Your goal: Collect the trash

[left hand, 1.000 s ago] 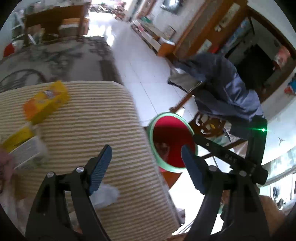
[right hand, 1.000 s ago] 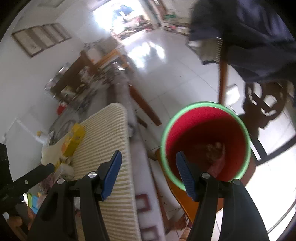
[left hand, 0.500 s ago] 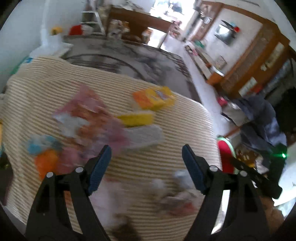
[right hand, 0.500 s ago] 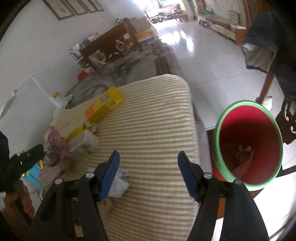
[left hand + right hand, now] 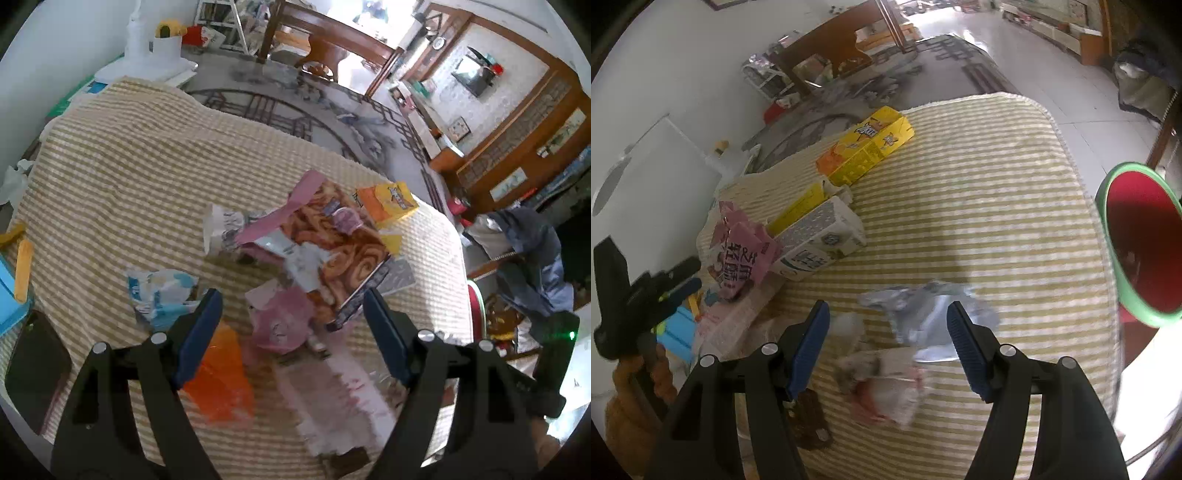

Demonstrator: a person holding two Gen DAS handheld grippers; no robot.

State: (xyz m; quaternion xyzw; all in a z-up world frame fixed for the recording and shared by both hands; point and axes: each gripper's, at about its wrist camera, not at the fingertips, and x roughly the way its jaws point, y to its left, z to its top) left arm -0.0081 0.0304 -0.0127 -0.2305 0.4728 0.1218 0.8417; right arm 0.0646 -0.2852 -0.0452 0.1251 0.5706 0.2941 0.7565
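Daylight pours in from the doorway at the top of both my views, blowing the floor (image 5: 1052,62) out to white glare. The striped cloth (image 5: 129,177) is evenly lit; in my right view a soft shadow falls across its centre. Fisheye bending curves everything toward the dark round corners. The litter nearest my tongs smears with motion: the orange wrapper (image 5: 218,384) at lower centre, and the crumpled paper (image 5: 882,387) in the right view.
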